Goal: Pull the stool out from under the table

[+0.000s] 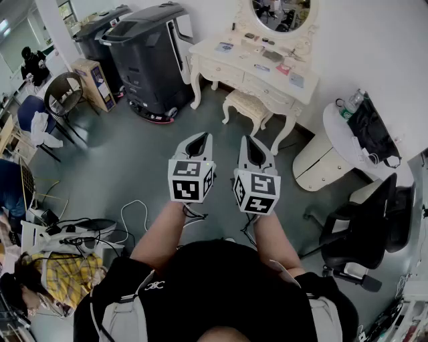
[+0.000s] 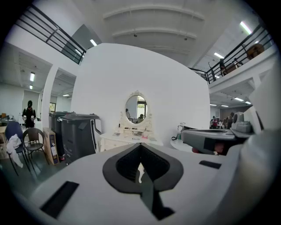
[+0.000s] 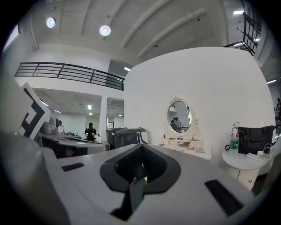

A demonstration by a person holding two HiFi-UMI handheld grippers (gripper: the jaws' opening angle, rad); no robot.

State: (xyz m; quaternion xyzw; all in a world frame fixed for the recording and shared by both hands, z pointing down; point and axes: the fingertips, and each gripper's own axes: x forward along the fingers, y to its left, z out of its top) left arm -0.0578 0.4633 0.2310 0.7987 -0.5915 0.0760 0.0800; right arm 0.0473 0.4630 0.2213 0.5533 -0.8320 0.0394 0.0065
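The cream stool (image 1: 246,104) stands tucked under the front of the white dressing table (image 1: 235,72), which carries an oval mirror (image 1: 281,13), far ahead of me. I hold both grippers side by side at chest height, well short of the stool. The left gripper (image 1: 198,139) is shut with nothing in it, its tips meeting in the left gripper view (image 2: 141,148). Beside it the right gripper (image 1: 253,143) also looks shut and empty (image 3: 141,149). The dressing table (image 2: 130,138) shows small beyond the left jaws and again (image 3: 188,150) in the right gripper view.
Two tall dark machines (image 1: 148,59) stand left of the table. A round white side table (image 1: 334,143) with a black bag and bottle is at the right, a black office chair (image 1: 364,227) nearer me. A brown chair (image 1: 63,97), a cardboard box (image 1: 94,83) and floor cables (image 1: 131,215) lie left.
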